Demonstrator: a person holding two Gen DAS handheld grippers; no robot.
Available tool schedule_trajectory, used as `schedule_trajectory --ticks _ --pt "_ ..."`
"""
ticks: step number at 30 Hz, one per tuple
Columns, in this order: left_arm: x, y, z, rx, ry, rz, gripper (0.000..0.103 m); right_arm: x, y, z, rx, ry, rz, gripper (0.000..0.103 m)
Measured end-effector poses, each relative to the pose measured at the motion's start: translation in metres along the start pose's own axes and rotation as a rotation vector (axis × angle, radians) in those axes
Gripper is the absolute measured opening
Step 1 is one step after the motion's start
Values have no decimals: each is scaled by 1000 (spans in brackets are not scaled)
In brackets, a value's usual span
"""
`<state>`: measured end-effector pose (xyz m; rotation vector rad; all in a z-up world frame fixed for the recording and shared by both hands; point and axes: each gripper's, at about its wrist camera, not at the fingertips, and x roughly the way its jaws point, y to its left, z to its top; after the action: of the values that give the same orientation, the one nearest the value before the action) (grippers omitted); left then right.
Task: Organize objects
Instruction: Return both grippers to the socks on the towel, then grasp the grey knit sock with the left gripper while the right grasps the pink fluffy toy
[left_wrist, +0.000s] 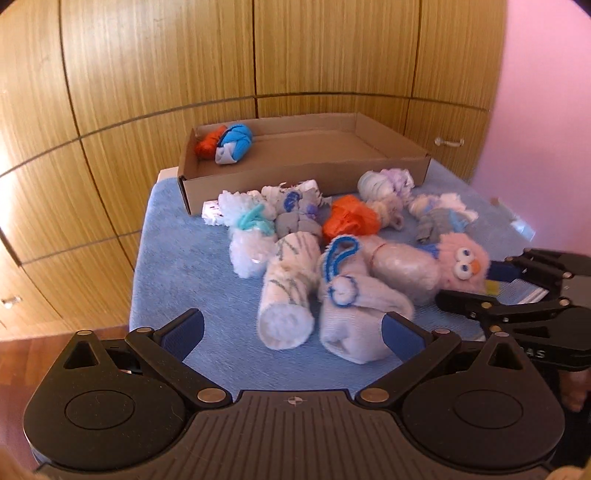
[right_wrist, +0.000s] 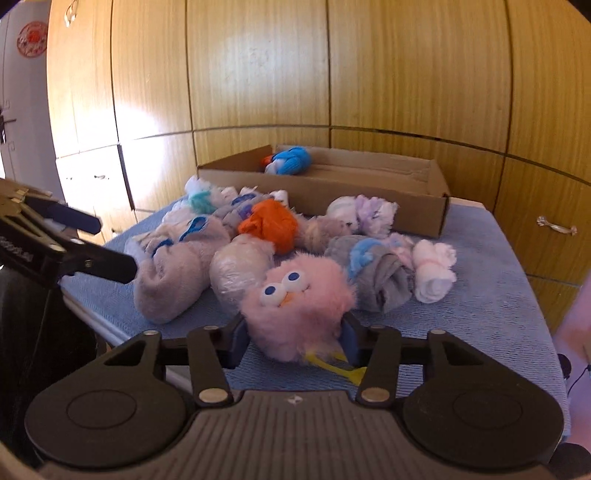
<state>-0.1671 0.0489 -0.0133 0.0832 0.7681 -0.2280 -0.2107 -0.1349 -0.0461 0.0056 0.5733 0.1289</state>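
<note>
A pile of rolled socks (left_wrist: 314, 229) lies on a blue cloth-covered table (left_wrist: 184, 266). My right gripper (right_wrist: 295, 341) is shut on a pink fuzzy roll with toy eyes (right_wrist: 299, 306) at the near edge, a pad pressed into each side. My left gripper (left_wrist: 291, 332) stands wide open low over the cloth. A white roll with grey stripes (left_wrist: 284, 295) and a pale roll with a blue loop (left_wrist: 351, 314) lie between its fingers; the right pad (left_wrist: 400, 332) is at the pale roll's side. A blue-and-orange roll (left_wrist: 231, 142) rests in the cardboard box (left_wrist: 295, 173).
The shallow box (right_wrist: 332, 192) stands at the table's far edge against wooden cupboard doors (left_wrist: 332, 55) with small handles. An orange roll (right_wrist: 269, 225) tops the pile's middle. Grey and white rolls (right_wrist: 406, 273) lie to the right. The floor drops off left of the table.
</note>
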Motion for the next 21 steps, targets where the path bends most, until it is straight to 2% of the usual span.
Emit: schedule_trajectory --ticks 4,6,9,11,21 --pt "-12 -17 -1 -13 -30 -71 103 -7 -8 -2 15 -11 6 42" --pt "-6 -27 -1 0 -21 -97 103 -8 -10 -2 9 -12 3 44" --pt "8 -35 -3 5 13 -108 103 -7 -9 -2 1 -12 3 45" --pt "19 -39 -5 9 35 -119 103 -6 -9 -1 2 -11 -3 51" --pt "48 -37 0 21 54 -110 103 6 -17 -1 46 -4 29 52"
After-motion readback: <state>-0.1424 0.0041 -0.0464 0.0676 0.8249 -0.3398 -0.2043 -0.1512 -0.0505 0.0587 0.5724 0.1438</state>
